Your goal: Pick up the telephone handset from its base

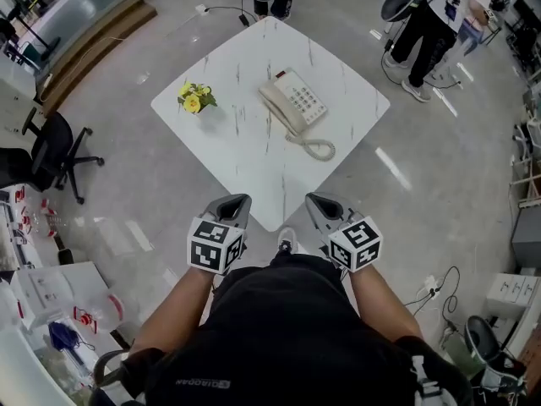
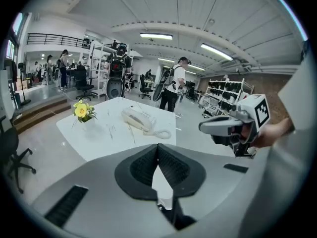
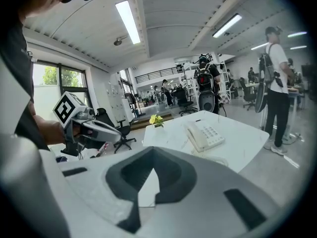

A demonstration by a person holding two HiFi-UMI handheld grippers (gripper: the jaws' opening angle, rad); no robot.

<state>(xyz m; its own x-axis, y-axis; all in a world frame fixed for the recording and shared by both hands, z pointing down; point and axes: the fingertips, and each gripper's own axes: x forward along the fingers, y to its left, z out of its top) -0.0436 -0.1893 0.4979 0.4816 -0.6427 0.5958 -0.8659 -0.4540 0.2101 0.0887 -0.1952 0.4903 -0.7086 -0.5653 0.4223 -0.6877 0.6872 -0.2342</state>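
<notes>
Cream plastic telephone handset [image 1: 281, 112] lies seated on its matching cream base [image 1: 302, 97], a smooth wedge-shaped desk phone with a grid of pale push-buttons. The phone sits a little right of the middle of a square white tabletop with faint grey marble veining [image 1: 254, 172], which shows as a diamond in the upper middle of the head view. A springy coiled cream cord [image 1: 316, 149] loops onto the tabletop at the phone's lower right.

A small bunch of yellow flowers with green leaves [image 1: 195, 98] stands toward the table's left corner, well apart from the phone. A black office chair on castors [image 1: 52, 152] is at the frame's left edge on the glossy grey floor, and a person in dark trousers [image 1: 427, 32] stands at the upper right. Only bare tabletop lies between the phone and the grippers.

The handset's long axis runs diagonally from upper left to lower right, along the base's left side.

The grey left gripper [image 1: 238, 200] and grey right gripper [image 1: 316, 199] hover by the table's near corner, each with jaws closed on nothing.
</notes>
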